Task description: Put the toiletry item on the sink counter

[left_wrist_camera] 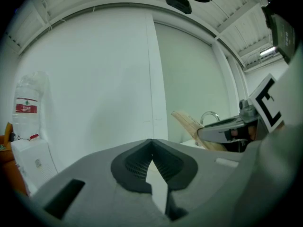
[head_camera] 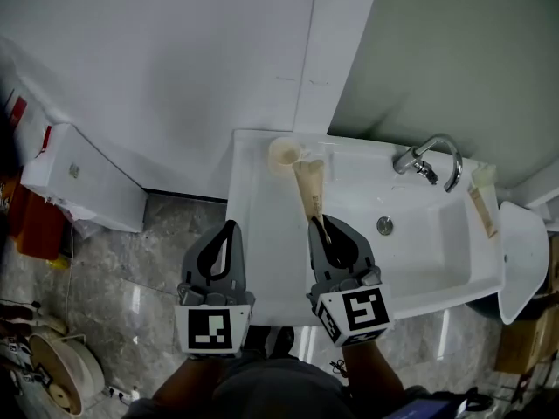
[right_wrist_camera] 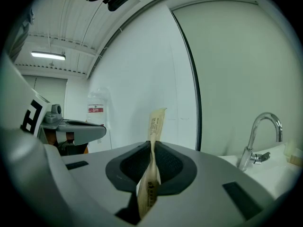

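A flat beige toiletry tube (head_camera: 310, 190) sticks out forward from my right gripper (head_camera: 316, 223), which is shut on its lower end above the white sink counter (head_camera: 262, 225). In the right gripper view the tube (right_wrist_camera: 154, 131) stands upright between the closed jaws of that gripper (right_wrist_camera: 151, 145). My left gripper (head_camera: 231, 225) hangs at the counter's left edge, shut with nothing in it; its own view shows the jaws (left_wrist_camera: 151, 143) meeting at the tips. From there the tube (left_wrist_camera: 189, 124) shows to the right.
A small beige cup (head_camera: 284, 154) stands at the counter's back. Behind the basin are a chrome faucet (head_camera: 428, 160) and a second beige tube (head_camera: 482, 201). A white box (head_camera: 83, 182) sits on the floor at left, a white lid (head_camera: 521, 260) at right.
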The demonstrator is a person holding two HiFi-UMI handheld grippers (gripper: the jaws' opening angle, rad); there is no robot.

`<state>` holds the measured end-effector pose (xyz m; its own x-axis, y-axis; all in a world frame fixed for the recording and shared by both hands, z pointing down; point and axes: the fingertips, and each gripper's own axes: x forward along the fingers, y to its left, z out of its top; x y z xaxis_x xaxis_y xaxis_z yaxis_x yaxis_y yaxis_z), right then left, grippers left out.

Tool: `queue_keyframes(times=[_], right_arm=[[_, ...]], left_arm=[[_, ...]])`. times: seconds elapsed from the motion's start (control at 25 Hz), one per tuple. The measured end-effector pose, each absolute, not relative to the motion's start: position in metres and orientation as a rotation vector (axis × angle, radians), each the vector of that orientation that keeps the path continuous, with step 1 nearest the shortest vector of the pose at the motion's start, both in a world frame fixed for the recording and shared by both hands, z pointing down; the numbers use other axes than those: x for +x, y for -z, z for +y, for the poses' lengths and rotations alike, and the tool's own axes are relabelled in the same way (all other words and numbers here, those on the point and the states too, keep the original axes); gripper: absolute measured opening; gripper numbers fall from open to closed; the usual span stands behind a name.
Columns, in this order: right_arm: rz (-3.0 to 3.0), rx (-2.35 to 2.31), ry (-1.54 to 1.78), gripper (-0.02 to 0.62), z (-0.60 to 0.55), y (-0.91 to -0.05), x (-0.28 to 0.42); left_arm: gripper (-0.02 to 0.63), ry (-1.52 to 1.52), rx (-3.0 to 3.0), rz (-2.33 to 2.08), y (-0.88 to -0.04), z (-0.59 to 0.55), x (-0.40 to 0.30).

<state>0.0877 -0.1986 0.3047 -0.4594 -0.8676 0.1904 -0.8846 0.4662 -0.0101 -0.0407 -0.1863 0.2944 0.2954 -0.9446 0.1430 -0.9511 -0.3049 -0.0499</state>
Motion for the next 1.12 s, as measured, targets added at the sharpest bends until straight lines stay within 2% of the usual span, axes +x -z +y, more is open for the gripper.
queue_keyframes(times=[1.12], right_arm=[[-2.409, 1.5, -0.361, 0.037, -0.248, -0.389, 0.07]], left_arm=[[0.011, -0.298, 2.41, -1.699, -0.365, -0.249, -0.058]])
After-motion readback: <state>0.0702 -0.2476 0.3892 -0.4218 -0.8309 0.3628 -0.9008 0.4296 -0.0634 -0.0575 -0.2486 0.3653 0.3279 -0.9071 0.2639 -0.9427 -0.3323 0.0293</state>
